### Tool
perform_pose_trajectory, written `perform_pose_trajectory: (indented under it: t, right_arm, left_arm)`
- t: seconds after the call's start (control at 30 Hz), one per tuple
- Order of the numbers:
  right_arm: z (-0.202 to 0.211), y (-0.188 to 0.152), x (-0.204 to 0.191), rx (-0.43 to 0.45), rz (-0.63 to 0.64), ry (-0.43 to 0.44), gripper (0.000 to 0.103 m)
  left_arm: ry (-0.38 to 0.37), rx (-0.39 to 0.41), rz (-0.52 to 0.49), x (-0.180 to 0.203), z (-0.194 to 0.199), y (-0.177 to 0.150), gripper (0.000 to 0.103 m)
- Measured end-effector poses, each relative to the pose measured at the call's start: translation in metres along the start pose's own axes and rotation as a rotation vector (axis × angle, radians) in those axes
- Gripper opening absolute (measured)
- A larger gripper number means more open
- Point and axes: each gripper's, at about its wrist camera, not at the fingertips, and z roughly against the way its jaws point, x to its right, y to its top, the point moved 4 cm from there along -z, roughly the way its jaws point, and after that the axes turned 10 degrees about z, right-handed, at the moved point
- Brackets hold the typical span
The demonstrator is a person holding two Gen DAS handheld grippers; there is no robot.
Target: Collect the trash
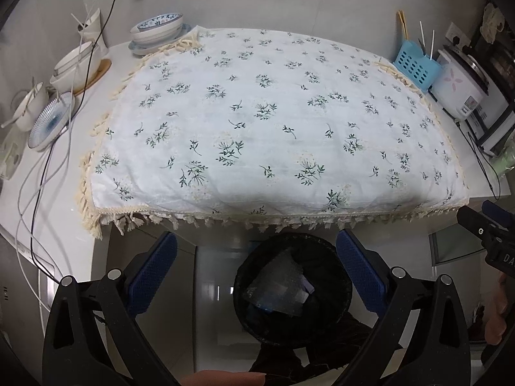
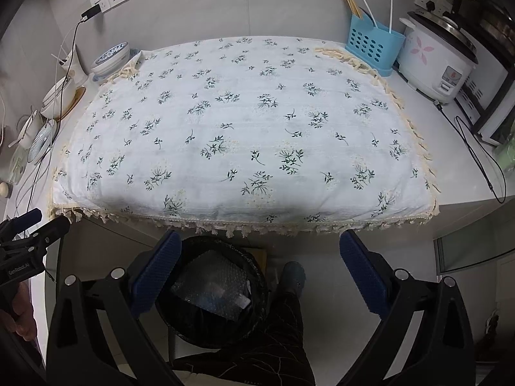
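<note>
Floral tablecloth [image 1: 273,122]; below, trash bin [image 1: 291,292], contents indistinct

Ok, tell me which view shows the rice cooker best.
The right wrist view: the rice cooker shows whole, with lid, flower print and control panel. The left wrist view catches it small and warped at the right edge.

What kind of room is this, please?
Most likely a home kitchen: a rice cooker, stacked bowls and a blue utensil holder stand on the counter around a floral cloth.
</note>
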Motion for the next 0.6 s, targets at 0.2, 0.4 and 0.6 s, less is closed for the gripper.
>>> perform_pose_trajectory:
  t: [0.2, 0.4, 0.6]
  right_arm:
    - [-0.0007, 0.0024, -0.0002, 0.001, 0.003, -0.005, 0.095]
    - [-0.0010, 0.0036, 0.0003, 0.001, 0.003, -0.005, 0.095]
    - [0.0004, 0.0047, 0.0028, 0.006, -0.003, -0.005, 0.095]
  left_arm:
    - [0.003, 0.002, 0.003, -0.0009, -0.0006, 0.0015, 0.097]
    - [-0.002, -0.003, -0.006, 0.0015, -0.0009, 0.0008, 0.097]
    - [-0.024, -0.009, 0.007, 0.0032, -0.0010, 0.0024, 0.097]
